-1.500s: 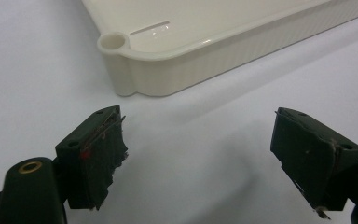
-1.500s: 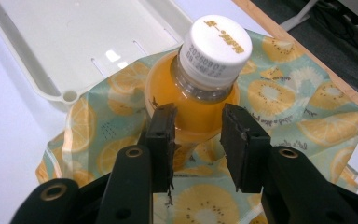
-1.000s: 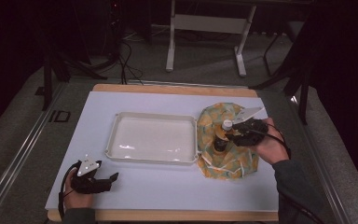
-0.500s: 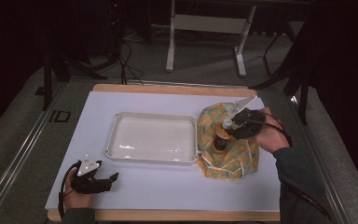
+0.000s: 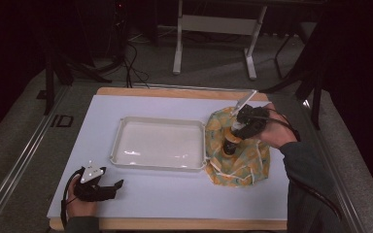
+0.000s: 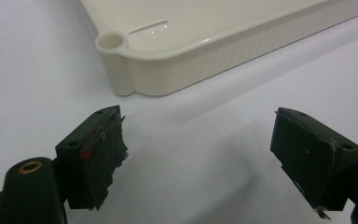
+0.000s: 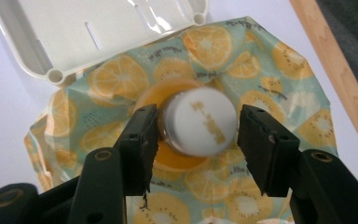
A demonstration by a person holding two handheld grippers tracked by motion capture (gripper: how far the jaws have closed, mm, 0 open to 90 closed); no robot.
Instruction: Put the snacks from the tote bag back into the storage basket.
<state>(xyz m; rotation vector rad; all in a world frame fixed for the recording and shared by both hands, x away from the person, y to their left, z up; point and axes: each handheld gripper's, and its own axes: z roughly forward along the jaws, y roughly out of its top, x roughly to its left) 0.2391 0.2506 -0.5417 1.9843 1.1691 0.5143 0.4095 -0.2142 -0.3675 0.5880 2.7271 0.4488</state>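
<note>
Right gripper view: right gripper (image 7: 193,135) straddles white-capped bottle (image 7: 199,122) upright on fruit-print cloth (image 7: 265,65), jaws narrow, seemingly not yet clamped. Left gripper (image 6: 198,156) wide, idle near tray (image 6: 177,74), likely waiting.

Your left gripper (image 5: 108,187) rests low at the near left, jaws spread wide apart. Your right gripper (image 5: 237,131) is reached forward, angled down, jaws parted around something between them.
</note>
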